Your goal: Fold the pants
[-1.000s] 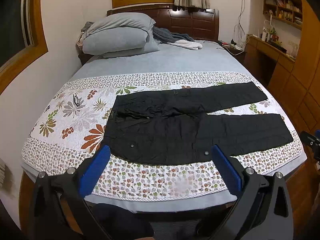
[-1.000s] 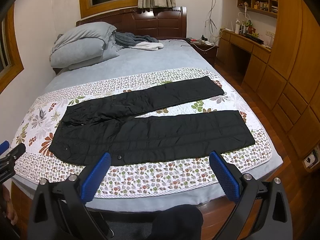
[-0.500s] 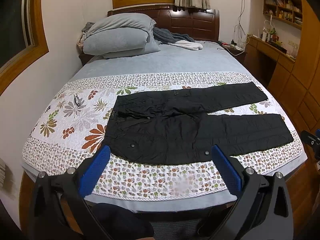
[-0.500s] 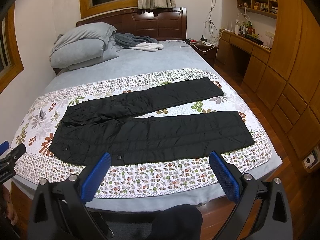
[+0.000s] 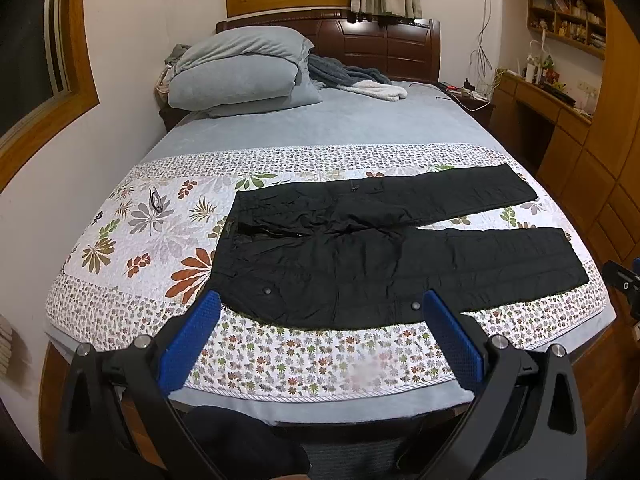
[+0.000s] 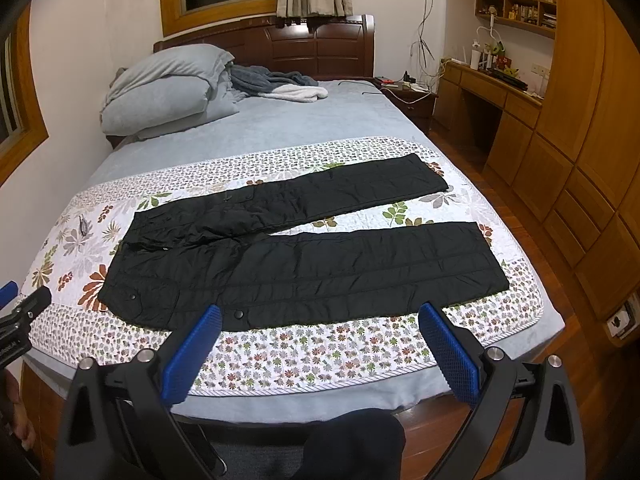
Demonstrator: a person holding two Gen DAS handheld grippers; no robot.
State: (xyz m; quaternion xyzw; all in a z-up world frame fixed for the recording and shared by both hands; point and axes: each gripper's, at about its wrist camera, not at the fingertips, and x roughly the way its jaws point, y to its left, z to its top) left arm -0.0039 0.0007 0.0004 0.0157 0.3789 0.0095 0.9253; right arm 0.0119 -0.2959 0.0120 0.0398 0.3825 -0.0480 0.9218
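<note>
Nothing is folded yet. The pants (image 5: 384,256) lie flat and fully spread on the flowered quilt (image 5: 132,240) near the foot of the bed (image 5: 320,128), waistband toward nine o'clock, the two legs splayed apart toward three o'clock with a strip of quilt showing between them. Every fold is left to do; bringing one leg over the other looks like the sensible first step.

The left gripper (image 5: 320,320) hangs above the near edge of the bed at six o'clock, its blue pads wide apart and empty, roughly in front of the waist and seat. The right gripper (image 6: 320,332) hangs likewise, spread and holding nothing, facing the near leg (image 6: 360,272).

There is bare quilt all round the pants, widest at nine o'clock, where a pair of glasses (image 5: 155,202) lies well clear of the waistband. The leg cuffs reach close to the bed's edge at three o'clock. Pillows (image 5: 240,72) and a blanket (image 5: 352,78) sit far off at twelve o'clock.
</note>
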